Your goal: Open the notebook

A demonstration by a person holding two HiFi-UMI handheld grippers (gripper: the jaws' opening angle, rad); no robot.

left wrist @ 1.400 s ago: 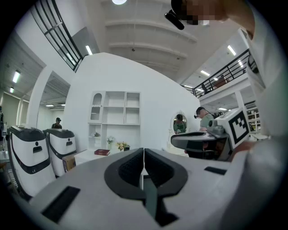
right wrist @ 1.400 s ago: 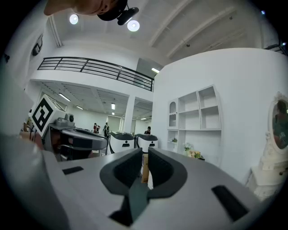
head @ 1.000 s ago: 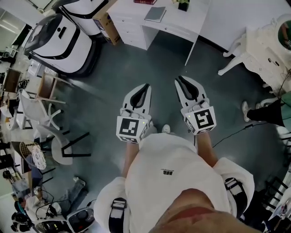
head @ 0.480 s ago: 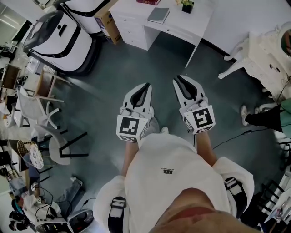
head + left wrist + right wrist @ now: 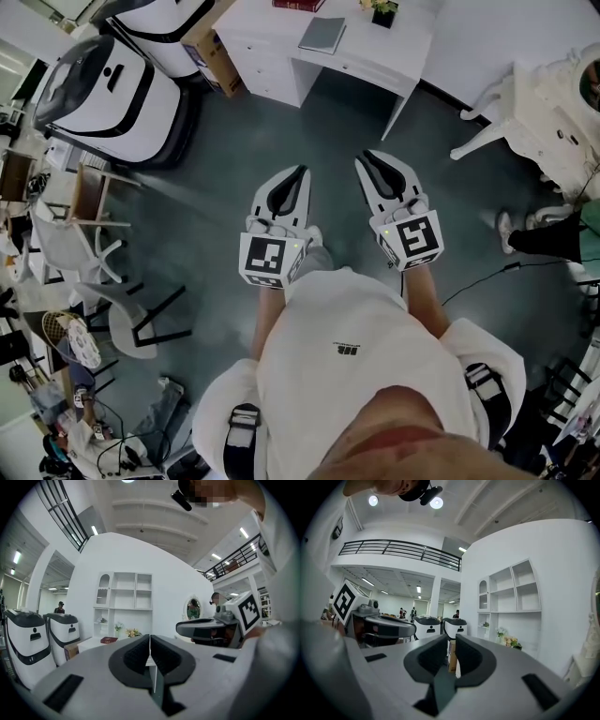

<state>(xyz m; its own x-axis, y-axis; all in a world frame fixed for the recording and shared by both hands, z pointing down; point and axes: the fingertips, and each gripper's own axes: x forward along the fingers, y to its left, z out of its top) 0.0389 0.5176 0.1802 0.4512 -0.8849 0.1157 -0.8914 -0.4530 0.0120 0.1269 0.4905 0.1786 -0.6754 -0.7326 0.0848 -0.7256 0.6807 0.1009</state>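
Place: likely robotics lab | cues: white robot units [image 5: 108, 89], mock-room desk [image 5: 366, 47], mezzanine railing [image 5: 398, 550]

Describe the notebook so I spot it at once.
Find the white desk at the top of the head view. The notebook lies flat on it: a plain grey rectangle, unlike the red book behind it and the potted plant to its right.

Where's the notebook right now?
Head view, top centre: the notebook lies flat on the white desk, with a red book at its upper left and a small potted plant to its right.
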